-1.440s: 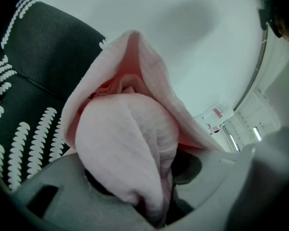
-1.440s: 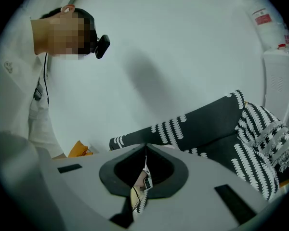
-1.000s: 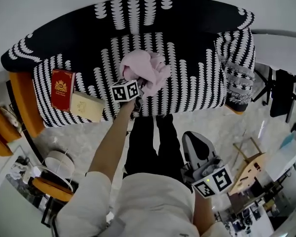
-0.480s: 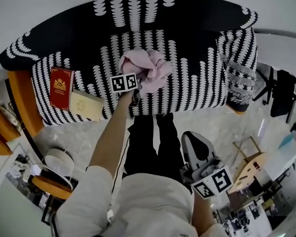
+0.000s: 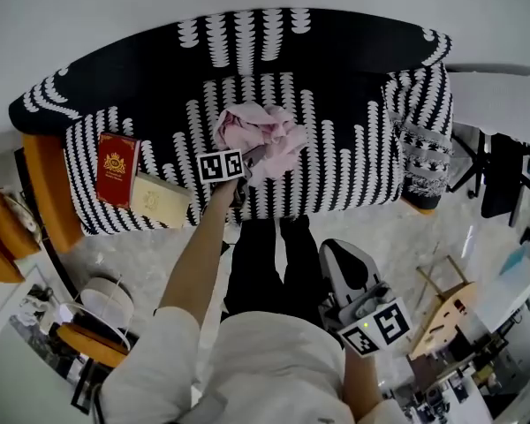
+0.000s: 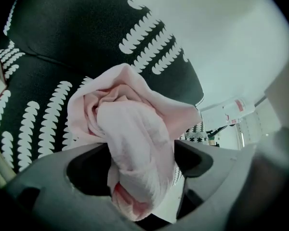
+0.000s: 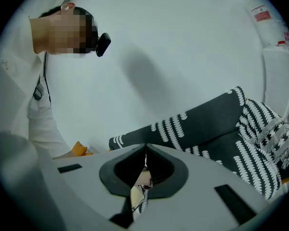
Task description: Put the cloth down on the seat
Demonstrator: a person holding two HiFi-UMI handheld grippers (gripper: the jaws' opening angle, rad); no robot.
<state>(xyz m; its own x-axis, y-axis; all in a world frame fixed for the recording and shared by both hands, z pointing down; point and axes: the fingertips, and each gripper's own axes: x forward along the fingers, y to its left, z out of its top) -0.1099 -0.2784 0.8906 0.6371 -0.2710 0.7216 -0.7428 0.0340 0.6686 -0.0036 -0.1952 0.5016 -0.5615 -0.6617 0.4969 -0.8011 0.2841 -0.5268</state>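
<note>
The task looks almost done. The pink cloth (image 5: 263,134) lies bunched on the middle of the sofa seat (image 5: 344,170), near the seat's front edge and well apart from the red book (image 5: 117,168) and the beige book (image 5: 160,199) at the seat's left end. The left gripper (image 5: 247,161) is at the cloth's near side, and its jaws are opening. In the left gripper view a fold of the cloth (image 6: 135,129) hangs between the spread jaws, apparently loose rather than pinched. What seems left is to draw this gripper clear without dragging the fold. The right gripper (image 5: 337,253) hangs in front of the sofa, jaws pressed together on nothing.
</note>
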